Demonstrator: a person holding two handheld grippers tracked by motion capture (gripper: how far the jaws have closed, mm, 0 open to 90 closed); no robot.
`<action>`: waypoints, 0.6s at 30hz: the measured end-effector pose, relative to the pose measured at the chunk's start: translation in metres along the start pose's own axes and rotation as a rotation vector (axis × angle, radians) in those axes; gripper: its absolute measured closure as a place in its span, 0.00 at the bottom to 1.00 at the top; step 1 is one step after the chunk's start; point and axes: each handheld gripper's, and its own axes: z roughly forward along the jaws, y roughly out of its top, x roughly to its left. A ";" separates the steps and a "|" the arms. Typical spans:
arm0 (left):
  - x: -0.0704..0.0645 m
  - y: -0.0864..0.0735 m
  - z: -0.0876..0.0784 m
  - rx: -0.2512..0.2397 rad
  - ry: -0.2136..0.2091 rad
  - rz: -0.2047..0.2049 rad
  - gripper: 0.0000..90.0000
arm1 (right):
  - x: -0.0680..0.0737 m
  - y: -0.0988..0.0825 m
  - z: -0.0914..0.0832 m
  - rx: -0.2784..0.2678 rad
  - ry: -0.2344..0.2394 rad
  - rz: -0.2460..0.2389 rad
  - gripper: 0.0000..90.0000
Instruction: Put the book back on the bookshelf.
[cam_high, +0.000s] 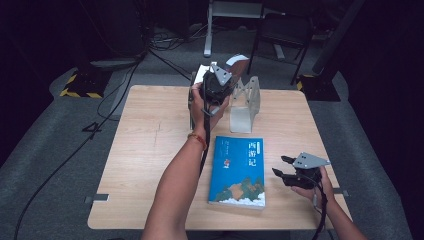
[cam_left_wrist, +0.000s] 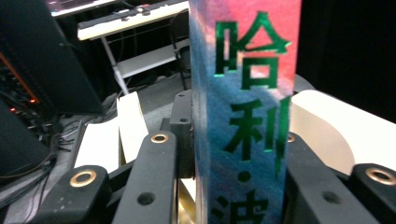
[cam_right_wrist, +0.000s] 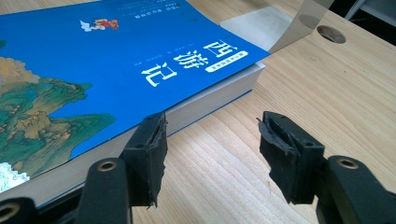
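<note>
Between left gripper (cam_left_wrist: 233, 154) pads, clamped book spine (cam_left_wrist: 245, 112)

The room is dim, lit mainly over the light wooden counter (cam_high: 150, 150), which stands on grey carpet (cam_high: 60, 165). Black cables (cam_high: 75, 150) trail across the floor at left. A yellow-and-black striped base (cam_high: 80, 85) sits near the far left corner. Beyond stand a dark chair (cam_high: 282, 35) and a white desk frame (cam_high: 220, 20).
</note>
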 end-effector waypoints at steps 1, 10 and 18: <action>-0.001 -0.001 0.004 0.000 0.005 -0.003 0.81 | 0.001 0.000 0.000 0.002 -0.003 -0.004 0.47; -0.011 -0.020 0.029 -0.039 0.016 -0.025 0.81 | 0.005 0.000 0.005 0.033 -0.007 -0.048 0.45; -0.015 -0.035 0.028 -0.070 -0.012 -0.009 0.81 | 0.009 0.002 0.005 0.037 -0.013 -0.076 0.45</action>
